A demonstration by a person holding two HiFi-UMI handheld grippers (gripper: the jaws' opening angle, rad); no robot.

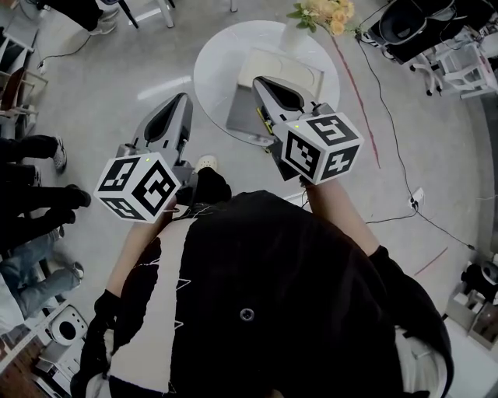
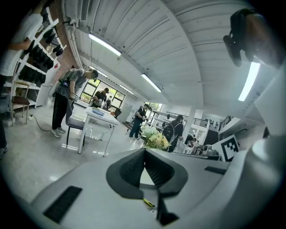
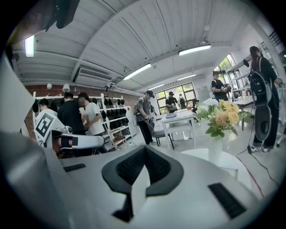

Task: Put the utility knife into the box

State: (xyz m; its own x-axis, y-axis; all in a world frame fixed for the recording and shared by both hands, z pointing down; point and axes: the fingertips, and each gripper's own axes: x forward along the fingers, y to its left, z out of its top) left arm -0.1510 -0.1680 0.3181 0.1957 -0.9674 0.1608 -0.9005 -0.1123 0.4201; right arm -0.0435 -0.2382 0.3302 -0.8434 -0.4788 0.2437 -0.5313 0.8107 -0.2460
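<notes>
Currently both sets of jaws are closed tip to tip with nothing between them: left gripper (image 2: 145,152) and right gripper (image 3: 144,150) each show the pads meeting at the front, with only a narrow slit behind.

Utility knife (image 2: 149,203): by my reading it is the small yellow sliver seen low through the left gripper's slit, lying slantwise on a pale surface. It is too small to confirm, and its long axis cannot be fixed. The head view shows a matching yellow-green fleck at the right gripper's left edge, just beside the near side of the box (image 1: 296,68).

Box sits on the round white table (image 1: 218,62), near the vase of flowers (image 1: 323,12).

Key relation: the knife lies ahead of and below both sets of tips. The right gripper is nearer, its tips over the table by the box. The left gripper's tips are short of the table rim, over floor.

Pose: both forearms are bent and raised in front of the chest. Both grippers point forward, roughly level. Judgement: nothing is grasped yet. The next move needs one gripper tipped down and its jaws parted.
</notes>
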